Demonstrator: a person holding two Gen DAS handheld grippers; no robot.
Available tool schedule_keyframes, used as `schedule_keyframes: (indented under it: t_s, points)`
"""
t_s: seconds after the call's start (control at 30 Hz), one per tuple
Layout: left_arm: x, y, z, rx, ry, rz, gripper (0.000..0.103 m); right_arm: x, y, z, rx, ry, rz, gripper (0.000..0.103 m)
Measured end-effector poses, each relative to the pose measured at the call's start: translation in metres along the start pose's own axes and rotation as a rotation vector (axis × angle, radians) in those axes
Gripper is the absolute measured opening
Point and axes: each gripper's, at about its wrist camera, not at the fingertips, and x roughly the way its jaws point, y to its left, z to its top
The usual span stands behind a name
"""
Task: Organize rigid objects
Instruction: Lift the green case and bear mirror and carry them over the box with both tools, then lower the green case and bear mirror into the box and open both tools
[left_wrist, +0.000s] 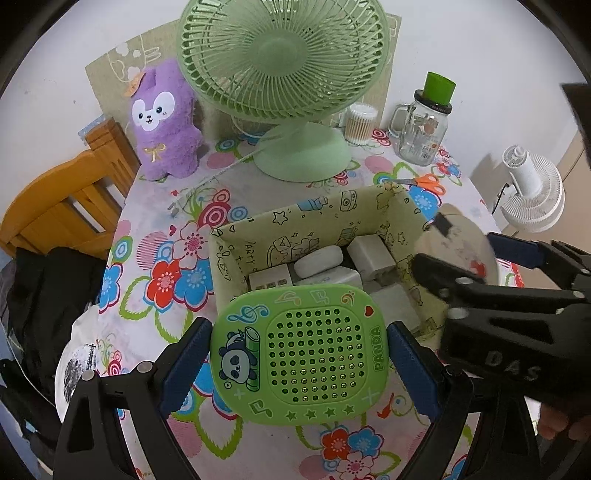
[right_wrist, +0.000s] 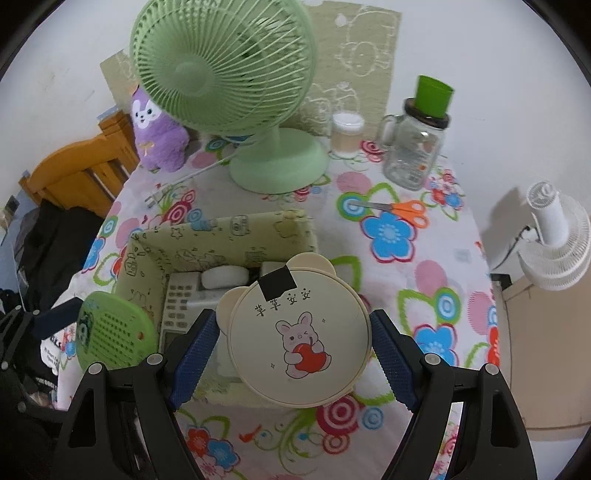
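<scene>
Claws x2: left claw (left_wrist: 299, 354) clamps 1 green panda case (left_wrist: 299, 350), right claw (right_wrist: 291, 334) clamps 1 beige bunny case (right_wrist: 299, 332).

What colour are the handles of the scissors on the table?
Orange. The scissors show best in the right wrist view, lying on the flowered tablecloth.

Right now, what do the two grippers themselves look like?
Both look alike. The left gripper and right gripper each have a black plastic frame with triangular cut-outs and silver pivot bolts. Their fingers carry blue ribbed pads. In the left view, the right gripper's black body bears raised letters reading "DAS". No cables show.
</scene>
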Motion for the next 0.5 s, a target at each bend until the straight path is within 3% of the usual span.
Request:
schedule_keyframes:
  t_s: [0.23, 0.43, 0.5]
  points:
    - [0.013, 0.003, 0.004, 0.006, 0.023, -0.004, 0.095, 0.029, 0.01, 0.005, 0.012, 0.054, 0.038, 0.084]
    - [0.021, 0.004, 0.008, 0.006, 0.035, -0.011, 0.095, 0.035, 0.017, 0.01, -0.015, 0.026, 0.016, 0.084]
    - [0.023, 0.005, 0.009, 0.001, 0.038, -0.014, 0.095, 0.036, 0.018, 0.011, -0.016, 0.023, 0.026, 0.089]
